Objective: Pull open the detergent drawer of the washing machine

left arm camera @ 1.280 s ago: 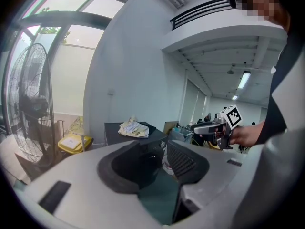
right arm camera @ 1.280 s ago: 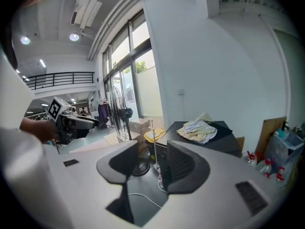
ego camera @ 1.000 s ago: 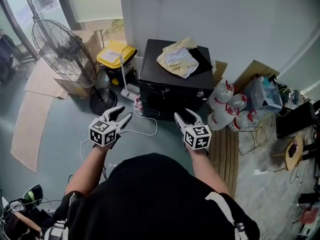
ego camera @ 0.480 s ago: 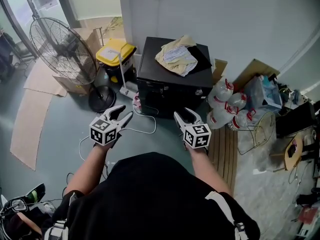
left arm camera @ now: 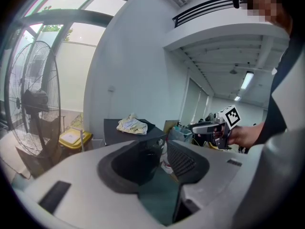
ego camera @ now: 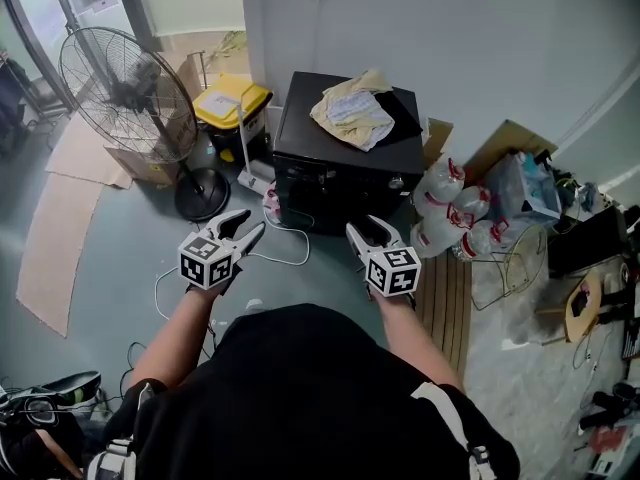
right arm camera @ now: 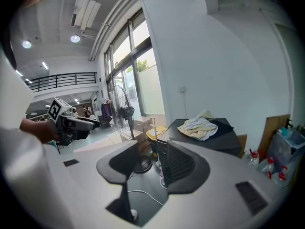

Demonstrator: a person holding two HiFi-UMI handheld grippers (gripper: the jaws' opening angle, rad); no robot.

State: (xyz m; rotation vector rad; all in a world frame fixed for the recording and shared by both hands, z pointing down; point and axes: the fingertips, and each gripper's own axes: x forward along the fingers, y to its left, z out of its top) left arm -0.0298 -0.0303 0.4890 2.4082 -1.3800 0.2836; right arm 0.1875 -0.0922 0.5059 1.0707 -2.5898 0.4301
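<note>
A black washing machine (ego camera: 345,163) stands against the white wall with a crumpled pale cloth (ego camera: 352,113) on its lid. Its front control strip (ego camera: 340,180) carries a knob at the right; I cannot make out the drawer on it. My left gripper (ego camera: 250,225) hovers open and empty over the floor, short of the machine's left front. My right gripper (ego camera: 362,228) is open and empty too, just before the machine's front. The left gripper view shows the machine (left arm camera: 119,127) beyond the open jaws; the right gripper view shows it (right arm camera: 224,137) to the right.
A tall pedestal fan (ego camera: 120,83) and a yellow-lidded bin (ego camera: 232,103) stand left of the machine. A white cable (ego camera: 280,253) lies on the floor ahead. Several water bottles (ego camera: 450,213), a wire basket (ego camera: 510,263) and wooden slats (ego camera: 450,308) crowd the right.
Both grippers stay open and hold almost the same place in front of the machine. The head view has drifted slightly.
</note>
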